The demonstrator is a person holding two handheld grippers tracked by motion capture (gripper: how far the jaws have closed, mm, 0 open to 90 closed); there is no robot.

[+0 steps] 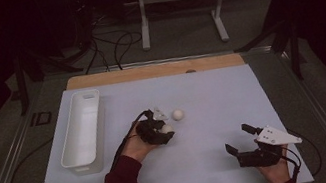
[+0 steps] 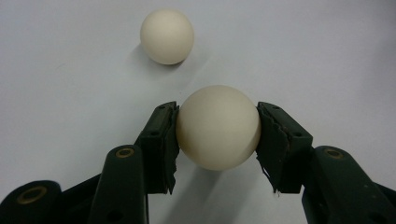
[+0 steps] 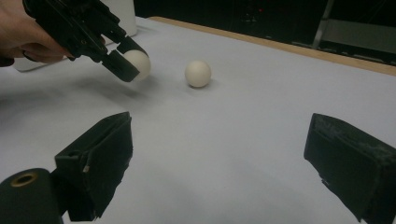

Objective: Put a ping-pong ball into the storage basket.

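Left gripper (image 2: 217, 140) fingers clamped on a white ball (image 2: 218, 127), second ball (image 2: 167, 36) nearby on the worktop (image 1: 212, 93), right gripper (image 3: 219, 158) fingers wide, empty

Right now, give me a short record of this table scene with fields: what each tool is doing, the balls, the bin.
left tool: shut on the held ball, one pad on either side
right tool: open, nothing between its jaws, low over the mat's near right
loose ball: lying on the mat, just beyond the held ball, apart from it
bin: white, long, narrow, at the mat's left side; no balls visible in it
mat: pale, covers the tabletop
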